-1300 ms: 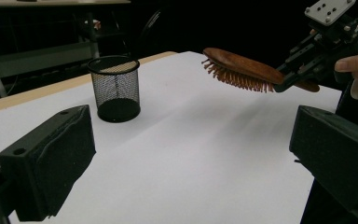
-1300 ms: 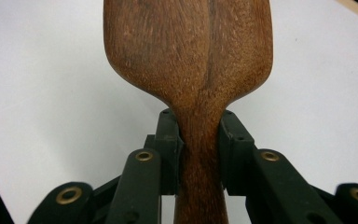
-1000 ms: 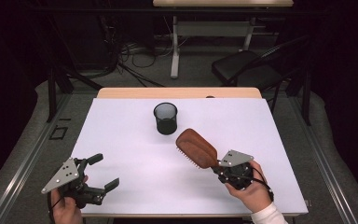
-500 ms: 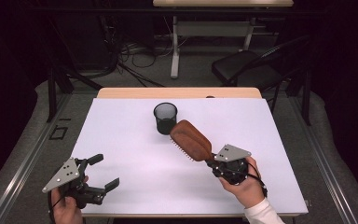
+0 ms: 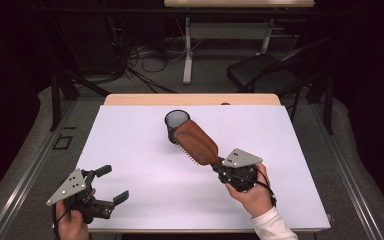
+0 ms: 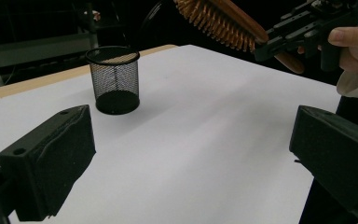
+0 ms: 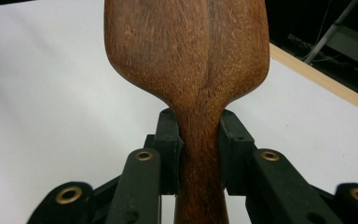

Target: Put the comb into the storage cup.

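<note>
1. Above the middle of the bench, the right tool holds a wooden hairbrush in the air, its head close to the rim of a black mesh cup.
2. From the right gripper view, the two jaws press on the narrow neck of the hairbrush, just below the place where the head becomes wide.
3. The bristles point down and to the side, as the left gripper view shows the hairbrush from below.
4. The left tool rests near the front left corner of the bench with its jaws wide apart and nothing between them.
5. The brush looks stiff and rather light, and the polished wood is probably a little slippery, so the neck seems a good place to hold it: narrow, hard and without bristles.
6. The long head makes the weight sit far from the jaws, so it could turn in the grip if the hold becomes loose.
7. The mesh cup looks light and may tip if the brush pushes its rim.
</note>
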Demonstrator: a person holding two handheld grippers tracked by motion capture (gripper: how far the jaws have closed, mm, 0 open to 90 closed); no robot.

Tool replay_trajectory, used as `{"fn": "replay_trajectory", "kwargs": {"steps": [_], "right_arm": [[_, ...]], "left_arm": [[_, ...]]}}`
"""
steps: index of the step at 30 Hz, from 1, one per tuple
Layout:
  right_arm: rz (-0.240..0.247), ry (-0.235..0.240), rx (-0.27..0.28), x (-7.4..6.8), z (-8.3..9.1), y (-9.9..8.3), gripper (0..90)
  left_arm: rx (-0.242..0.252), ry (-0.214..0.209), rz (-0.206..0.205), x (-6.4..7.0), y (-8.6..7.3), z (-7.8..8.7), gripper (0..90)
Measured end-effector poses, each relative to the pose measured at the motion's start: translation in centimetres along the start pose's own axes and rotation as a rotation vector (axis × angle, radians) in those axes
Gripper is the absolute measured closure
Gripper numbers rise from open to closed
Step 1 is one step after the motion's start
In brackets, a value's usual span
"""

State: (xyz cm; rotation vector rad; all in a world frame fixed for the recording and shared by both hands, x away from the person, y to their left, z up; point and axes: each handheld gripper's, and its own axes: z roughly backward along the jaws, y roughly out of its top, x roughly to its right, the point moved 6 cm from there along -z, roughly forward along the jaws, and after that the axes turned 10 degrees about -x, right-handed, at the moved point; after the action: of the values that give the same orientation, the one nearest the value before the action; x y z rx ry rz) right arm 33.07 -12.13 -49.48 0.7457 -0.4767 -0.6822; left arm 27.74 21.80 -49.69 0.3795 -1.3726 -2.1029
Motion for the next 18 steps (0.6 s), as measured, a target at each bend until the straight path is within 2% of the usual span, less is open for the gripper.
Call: {"fn": "replay_trajectory", "kwargs": {"steps": [9, 17, 18], "right_arm": [[0.008, -0.062, 0.023, 0.1, -0.9, 0.4, 72.2], [0.003, -0.085, 0.043, -0.1, -1.3, 0.0, 72.2], [0.001, -0.086, 0.047, -0.1, -1.4, -0.1, 72.2]], "left_arm": [[-0.006, -0.011, 0.009, -0.1, -0.1, -0.2, 0.2], [-0.024, -0.030, 0.044, -0.2, -0.3, -0.9, 0.2], [-0.030, -0.020, 0.052, -0.3, -0.4, -1.0, 0.2]]}}
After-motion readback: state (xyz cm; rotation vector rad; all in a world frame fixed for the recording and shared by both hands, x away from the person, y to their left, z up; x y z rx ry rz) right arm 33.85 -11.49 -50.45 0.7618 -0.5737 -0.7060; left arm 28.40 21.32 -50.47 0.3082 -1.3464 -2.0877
